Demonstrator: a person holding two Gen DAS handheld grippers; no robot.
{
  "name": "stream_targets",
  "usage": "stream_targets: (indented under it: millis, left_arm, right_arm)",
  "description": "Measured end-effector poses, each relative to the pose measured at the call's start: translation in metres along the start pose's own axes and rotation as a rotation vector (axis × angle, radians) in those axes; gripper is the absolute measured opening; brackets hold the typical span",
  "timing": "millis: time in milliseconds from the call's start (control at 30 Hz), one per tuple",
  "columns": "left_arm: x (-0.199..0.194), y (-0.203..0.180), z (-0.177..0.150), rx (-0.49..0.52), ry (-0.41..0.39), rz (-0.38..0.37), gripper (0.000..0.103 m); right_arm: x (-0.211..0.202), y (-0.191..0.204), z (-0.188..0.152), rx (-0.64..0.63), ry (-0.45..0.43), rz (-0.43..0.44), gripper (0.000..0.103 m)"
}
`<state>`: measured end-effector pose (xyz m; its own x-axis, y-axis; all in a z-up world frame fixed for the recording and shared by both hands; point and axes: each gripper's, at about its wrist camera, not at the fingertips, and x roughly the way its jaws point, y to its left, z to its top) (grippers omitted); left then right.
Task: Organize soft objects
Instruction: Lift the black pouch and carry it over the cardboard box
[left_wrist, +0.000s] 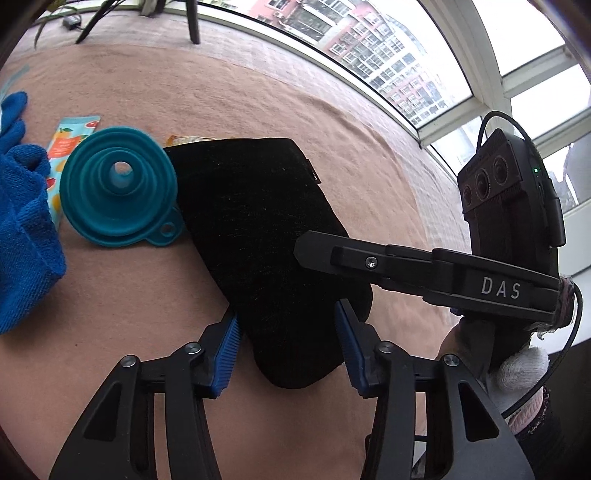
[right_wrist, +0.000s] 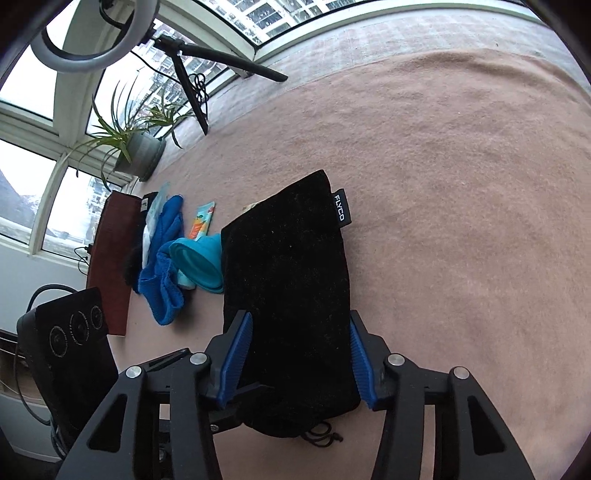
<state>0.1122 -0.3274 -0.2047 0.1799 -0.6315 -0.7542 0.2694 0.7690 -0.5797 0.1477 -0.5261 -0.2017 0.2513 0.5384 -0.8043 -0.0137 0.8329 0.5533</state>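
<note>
A black fabric pouch (left_wrist: 258, 229) with a small white-lettered tag (right_wrist: 339, 208) lies on the pinkish-brown blanket (left_wrist: 258, 103). In the left wrist view, my left gripper (left_wrist: 286, 314) has its blue pads (left_wrist: 225, 350) pressed against both sides of the pouch's near end. In the right wrist view, my right gripper (right_wrist: 300, 316) clamps the pouch (right_wrist: 288, 277) across its width, near the drawstring end (right_wrist: 321, 435). One right finger (left_wrist: 369, 262) reaches over the pouch from the right, held by a white-gloved hand (left_wrist: 521, 365).
A teal collapsible funnel (left_wrist: 118, 192) rests against the pouch's left edge. Beyond it are a snack packet (left_wrist: 70, 136) and a crumpled blue towel (left_wrist: 22, 229). A brown board (right_wrist: 110, 258), a potted plant (right_wrist: 142, 155) and tripod legs (right_wrist: 192, 74) stand by the windows.
</note>
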Motion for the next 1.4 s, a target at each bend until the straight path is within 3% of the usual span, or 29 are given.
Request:
stream_targets:
  millis: [367, 767, 1400]
  left_arm:
    - [-0.034, -0.022, -0.024, 0.109, 0.01, -0.07, 0.046]
    - [-0.109, -0.011, -0.022, 0.169, -0.08, -0.083, 0.046]
    - [-0.256, 0.115, -0.011, 0.037, -0.305, 0.029, 0.046]
  right_arm:
    - [-0.039, 0.029, -0.042, 0.044, -0.089, -0.018, 0.046]
    - [-0.061, 0.114, -0.044, -0.032, -0.188, 0.0, 0.046]
    - [0.029, 0.307, -0.001, -0.284, -0.13, 0.088, 0.046]
